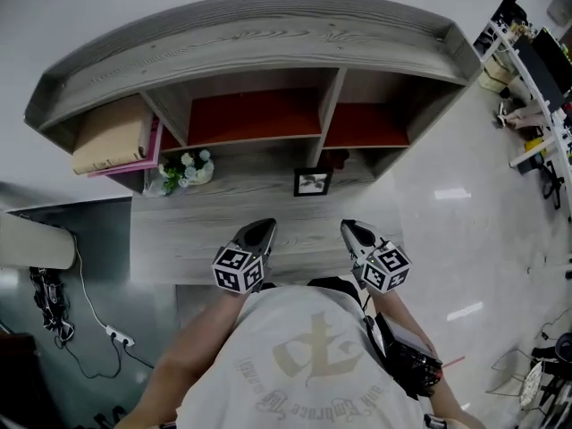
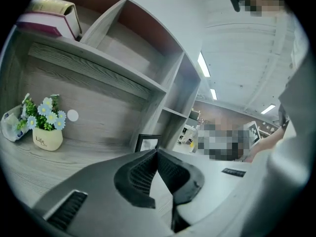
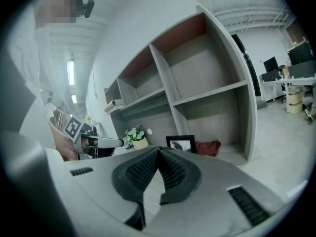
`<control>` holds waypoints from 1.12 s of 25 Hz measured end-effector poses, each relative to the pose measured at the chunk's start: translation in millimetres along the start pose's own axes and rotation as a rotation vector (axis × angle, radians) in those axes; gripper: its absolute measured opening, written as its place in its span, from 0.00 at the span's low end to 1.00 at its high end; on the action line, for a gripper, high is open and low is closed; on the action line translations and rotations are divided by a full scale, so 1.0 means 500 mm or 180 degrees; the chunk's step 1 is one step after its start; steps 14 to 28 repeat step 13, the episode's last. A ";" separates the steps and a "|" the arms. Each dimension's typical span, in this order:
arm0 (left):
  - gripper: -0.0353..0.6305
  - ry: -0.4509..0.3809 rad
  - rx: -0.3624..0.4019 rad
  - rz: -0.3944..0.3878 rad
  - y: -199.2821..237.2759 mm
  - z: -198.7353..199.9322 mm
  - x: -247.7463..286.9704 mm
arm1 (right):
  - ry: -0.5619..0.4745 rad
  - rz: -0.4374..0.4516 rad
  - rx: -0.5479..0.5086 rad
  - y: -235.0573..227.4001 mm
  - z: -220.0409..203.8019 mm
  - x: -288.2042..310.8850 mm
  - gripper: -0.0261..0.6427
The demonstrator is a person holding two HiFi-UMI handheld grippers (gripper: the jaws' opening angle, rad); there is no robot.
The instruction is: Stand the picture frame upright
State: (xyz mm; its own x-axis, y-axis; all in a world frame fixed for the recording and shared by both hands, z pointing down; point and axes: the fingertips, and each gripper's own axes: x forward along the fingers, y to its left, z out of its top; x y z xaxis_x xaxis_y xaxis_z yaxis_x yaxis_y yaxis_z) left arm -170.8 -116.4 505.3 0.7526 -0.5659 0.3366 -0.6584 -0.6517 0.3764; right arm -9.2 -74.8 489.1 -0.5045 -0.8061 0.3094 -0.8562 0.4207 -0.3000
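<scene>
A small black picture frame (image 1: 313, 182) stands upright at the back of the grey desk (image 1: 179, 231), against the shelf unit's divider. It also shows in the left gripper view (image 2: 147, 143) and the right gripper view (image 3: 181, 143). My left gripper (image 1: 266, 228) is shut and empty, near the desk's front edge, well short of the frame. My right gripper (image 1: 349, 229) is shut and empty too, level with the left one and to the frame's right.
A pot of blue and white flowers (image 1: 186, 170) sits left of the frame. A reddish cloth (image 3: 208, 148) lies in the lower right shelf bay. A tan binder over a pink one (image 1: 114, 138) fills the left bay. Cables and a power strip (image 1: 118, 336) lie on the floor at left.
</scene>
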 end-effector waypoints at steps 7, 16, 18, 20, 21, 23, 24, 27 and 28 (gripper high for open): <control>0.06 0.0053 0.0072 -0.0138 -0.014 -0.011 -0.006 | -0.0033 -0.0063 0.0006 0.020 -0.010 -0.006 0.04; 0.06 0.0112 0.0095 -0.0177 -0.012 -0.025 -0.008 | -0.0008 -0.0071 0.0023 0.034 -0.027 0.001 0.04; 0.06 0.0112 0.0095 -0.0177 -0.012 -0.025 -0.008 | -0.0008 -0.0071 0.0023 0.034 -0.027 0.001 0.04; 0.06 0.0112 0.0095 -0.0177 -0.012 -0.025 -0.008 | -0.0008 -0.0071 0.0023 0.034 -0.027 0.001 0.04; 0.06 0.0112 0.0095 -0.0177 -0.012 -0.025 -0.008 | -0.0008 -0.0071 0.0023 0.034 -0.027 0.001 0.04; 0.06 0.0112 0.0095 -0.0177 -0.012 -0.025 -0.008 | -0.0008 -0.0071 0.0023 0.034 -0.027 0.001 0.04; 0.06 0.0112 0.0095 -0.0177 -0.012 -0.025 -0.008 | -0.0008 -0.0071 0.0023 0.034 -0.027 0.001 0.04; 0.06 0.0112 0.0095 -0.0177 -0.012 -0.025 -0.008 | -0.0008 -0.0071 0.0023 0.034 -0.027 0.001 0.04; 0.06 0.0112 0.0095 -0.0177 -0.012 -0.025 -0.008 | -0.0008 -0.0071 0.0023 0.034 -0.027 0.001 0.04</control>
